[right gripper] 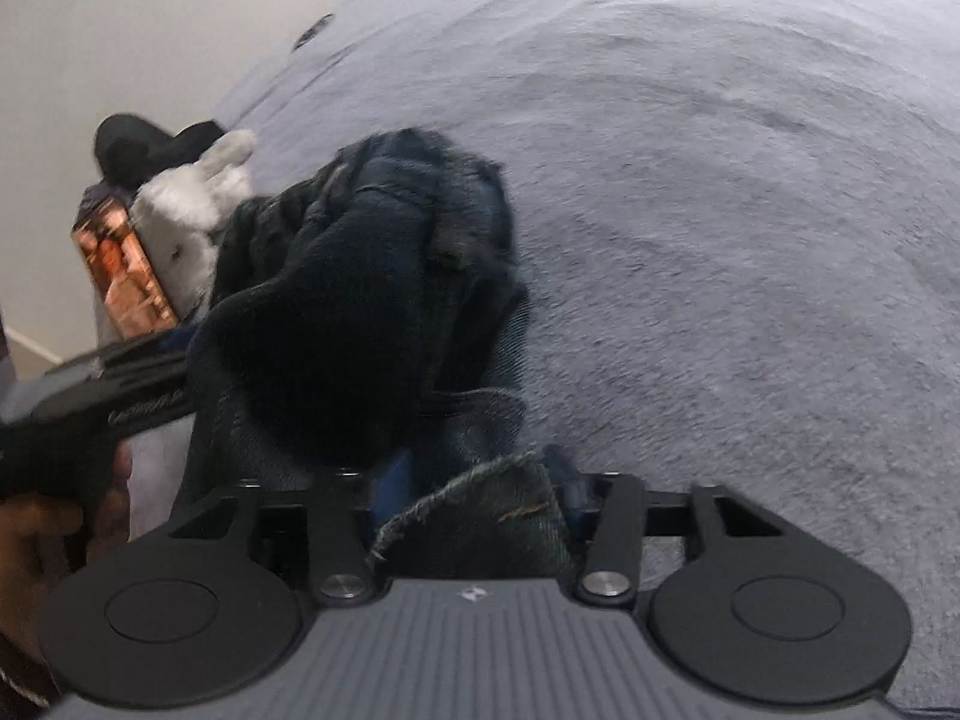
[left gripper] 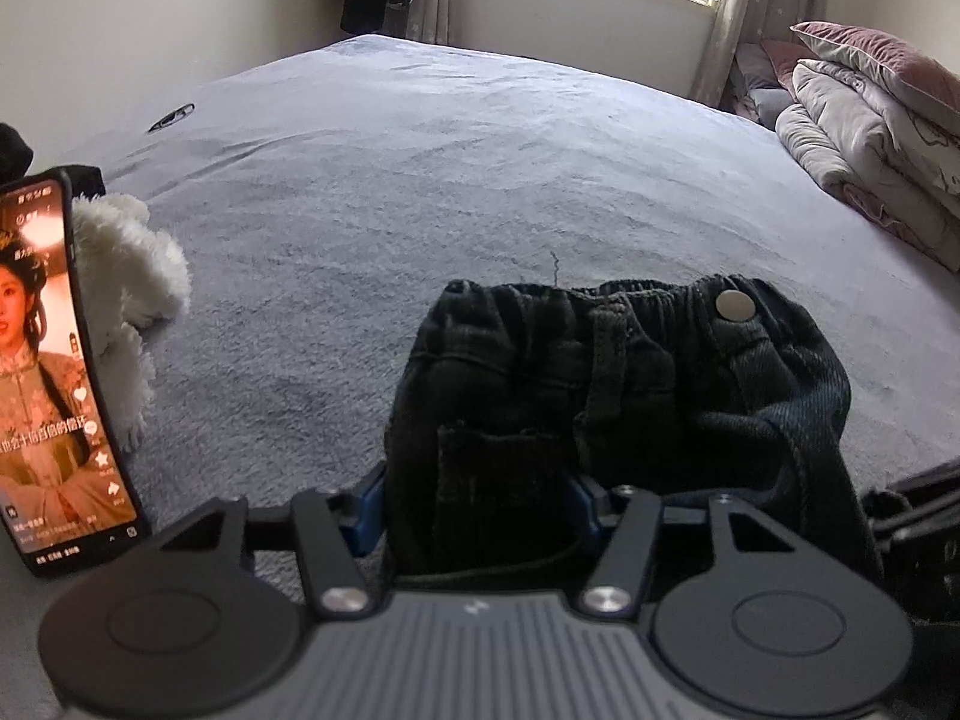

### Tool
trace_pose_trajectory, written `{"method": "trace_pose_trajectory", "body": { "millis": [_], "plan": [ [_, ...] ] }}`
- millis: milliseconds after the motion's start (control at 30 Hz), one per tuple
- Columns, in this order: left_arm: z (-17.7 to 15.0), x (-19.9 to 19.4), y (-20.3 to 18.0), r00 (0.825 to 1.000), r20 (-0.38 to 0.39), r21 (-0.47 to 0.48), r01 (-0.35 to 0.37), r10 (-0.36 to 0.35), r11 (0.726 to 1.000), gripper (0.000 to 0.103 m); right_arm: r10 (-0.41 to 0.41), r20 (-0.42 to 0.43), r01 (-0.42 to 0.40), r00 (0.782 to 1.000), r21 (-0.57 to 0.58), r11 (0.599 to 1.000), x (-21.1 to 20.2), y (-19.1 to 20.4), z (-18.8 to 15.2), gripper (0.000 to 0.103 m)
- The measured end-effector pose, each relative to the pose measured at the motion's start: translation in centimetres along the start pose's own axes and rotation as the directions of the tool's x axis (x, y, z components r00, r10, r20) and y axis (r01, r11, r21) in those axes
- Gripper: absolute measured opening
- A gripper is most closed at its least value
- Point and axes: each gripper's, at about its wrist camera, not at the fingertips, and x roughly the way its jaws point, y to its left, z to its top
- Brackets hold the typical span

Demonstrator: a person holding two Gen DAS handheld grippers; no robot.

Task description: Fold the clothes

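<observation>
A pair of small dark denim jeans lies bunched on the grey bed cover, its elastic waistband and silver snap button facing away from me. My left gripper is shut on the jeans, with the blue pads pressing the fabric near a back pocket. In the right wrist view the same jeans hang in a blurred dark heap. My right gripper is shut on a frayed hem of a leg. A hand holds the left gripper's body at the far left.
A phone with a lit video stands propped at the left beside a white plush toy. Folded quilts and a pink pillow are stacked at the right edge of the bed. A window and curtains stand behind the bed.
</observation>
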Motion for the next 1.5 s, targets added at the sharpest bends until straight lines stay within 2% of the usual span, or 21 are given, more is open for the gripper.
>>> {"method": "trace_pose_trajectory", "body": {
  "millis": [67,133,200,233,267,333,400,500,633,833,967,1133,1367,1500],
  "plan": [
    [0.0,0.0,-0.2,1.0,0.007,0.003,-0.008,0.008,1.0,0.058,-0.025,0.014,0.025,1.0,-0.02,0.999,-0.1,0.6,-0.5,0.023],
    [-0.1,-0.1,-0.2,1.0,0.016,-0.006,-0.008,0.008,1.0,0.054,-0.093,0.052,0.096,0.994,-0.064,0.993,-0.6,1.8,-1.1,0.014],
    [-0.1,-0.5,-0.1,1.0,0.029,-0.023,-0.003,0.004,1.0,0.048,-0.167,0.108,0.178,0.98,-0.101,0.979,-1.5,3.2,-1.6,0.013],
    [-0.2,-0.7,0.1,0.999,0.037,-0.033,-0.003,0.004,0.999,0.04,-0.202,0.136,0.218,0.97,-0.113,0.97,-1.9,3.6,-1.7,0.012],
    [-0.2,-0.8,0.2,0.999,0.044,-0.045,-0.001,0.003,0.999,0.031,-0.24,0.165,0.261,0.957,-0.121,0.958,-2.2,3.9,-1.8,0.012],
    [-0.1,-1.3,0.7,0.998,0.059,-0.08,0.013,-0.009,0.997,0.024,-0.312,0.22,0.344,0.924,-0.128,0.93,-3.0,4.4,-2.0,0.012],
    [0.1,-1.7,1.2,0.997,0.079,-0.116,0.03,-0.021,0.993,0.021,-0.374,0.267,0.414,0.888,-0.109,0.904,-4.0,4.3,-1.8,0.011],
    [0.2,-2.3,1.5,0.993,0.109,-0.147,0.059,-0.043,0.987,0.017,-0.464,0.33,0.511,0.822,-0.067,0.857,-5.5,3.7,-1.0,0.011],
    [0.5,-2.8,0.9,0.988,0.147,-0.15,0.074,-0.052,0.986,0.016,-0.508,0.343,0.544,0.79,-0.01,0.839,-6.6,2.4,0.9,0.01],
    [1.2,-3.1,0.3,0.98,0.194,-0.16,0.079,-0.047,0.984,0.015,-0.578,0.4,0.648,0.712,-0.056,0.76,-5.4,3.0,3.7,0.01],
    [1.9,-2.7,0.4,0.979,0.2,-0.196,0.074,-0.034,0.978,0.014,-0.602,0.428,0.694,0.674,-0.087,0.715,-4.2,3.1,6.2,0.01],
    [2.6,-1.9,0.5,0.982,0.19,-0.234,0.068,-0.023,0.97,0.014,-0.62,0.422,0.709,0.661,-0.081,0.701,-2.5,2.8,9.4,0.01],
    [3.0,-0.9,1.0,0.988,0.152,-0.269,0.054,-0.013,0.962,0.014,-0.631,0.402,0.719,0.663,-0.106,0.687,1.4,2.7,11.5,0.01],
    [3.1,-0.1,1.3,0.992,0.124,-0.268,0.043,-0.01,0.963,0.014,-0.637,0.374,0.715,0.674,-0.111,0.691,2.9,2.2,11.5,0.01]
  ]
}}
